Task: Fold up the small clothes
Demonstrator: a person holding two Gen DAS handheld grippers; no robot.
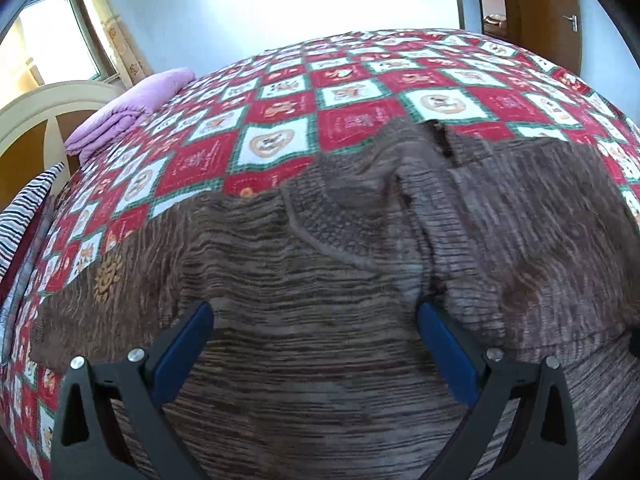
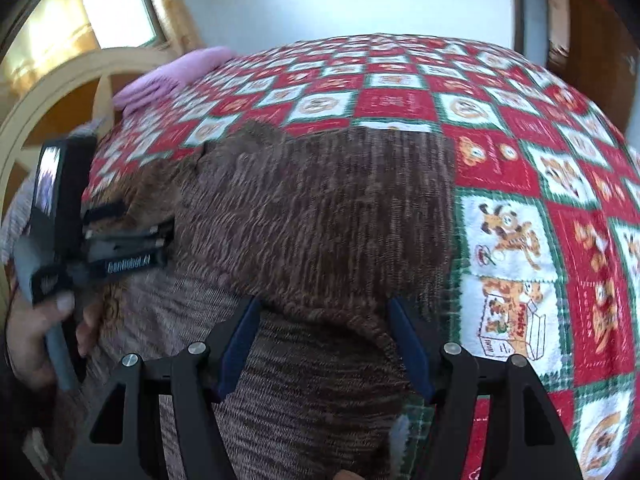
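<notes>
A brown ribbed knit garment (image 1: 320, 264) lies spread on the bed, its neckline and a zip opening toward the far side. My left gripper (image 1: 316, 320) is open, its blue-padded fingers hovering just over the garment's middle, holding nothing. In the right wrist view the same garment (image 2: 320, 216) has a darker brown part folded over a lighter part. My right gripper (image 2: 324, 320) is open over the folded edge near the garment's right side. The left gripper (image 2: 120, 248) and the hand holding it show at the left of that view.
The bed carries a red, white and green patchwork quilt (image 1: 360, 92) with cartoon prints. A folded pink blanket (image 1: 128, 112) lies at the far left by the cream headboard (image 1: 48, 108). A striped cloth (image 1: 24, 216) hangs at the left edge. A wooden door (image 1: 548, 12) stands behind.
</notes>
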